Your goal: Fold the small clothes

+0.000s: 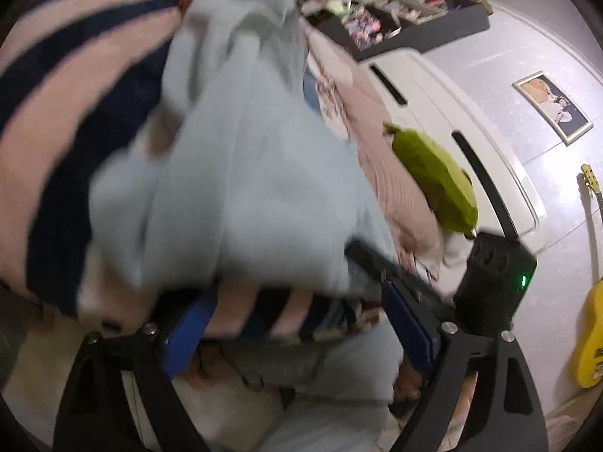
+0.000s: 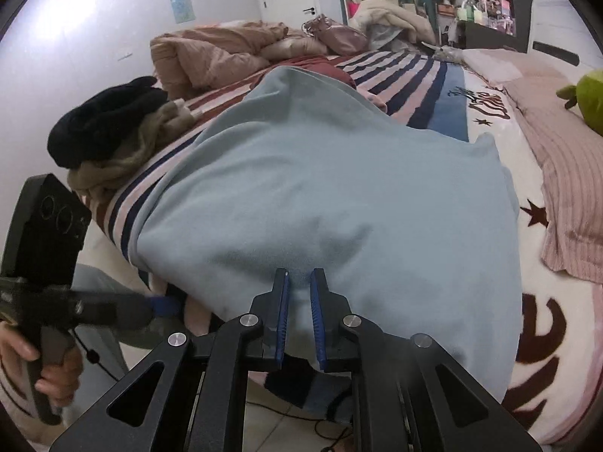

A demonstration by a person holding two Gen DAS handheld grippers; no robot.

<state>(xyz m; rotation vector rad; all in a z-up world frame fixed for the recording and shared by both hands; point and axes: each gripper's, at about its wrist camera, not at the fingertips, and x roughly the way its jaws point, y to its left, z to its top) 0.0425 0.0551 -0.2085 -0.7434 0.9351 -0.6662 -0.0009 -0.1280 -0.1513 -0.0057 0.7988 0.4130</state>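
Observation:
A light blue garment (image 2: 324,188) lies spread over the striped bed cover (image 2: 395,71), its near edge hanging over the bed's front. My right gripper (image 2: 300,277) is shut on that near edge, with cloth pinched between its blue pads. In the left wrist view the same garment (image 1: 241,173) is blurred and bunched above my left gripper (image 1: 297,297), whose blue pads (image 1: 188,335) stand wide apart and hold nothing. The left gripper also shows in the right wrist view (image 2: 162,307) at the garment's left lower corner.
A pile of black and olive clothes (image 2: 109,132) sits at the bed's left edge. A beige duvet (image 2: 215,52) and a pink bag (image 2: 335,35) lie at the far end. A green plush toy (image 2: 588,101) lies on the right. A yellow guitar (image 1: 591,339) leans on the wall.

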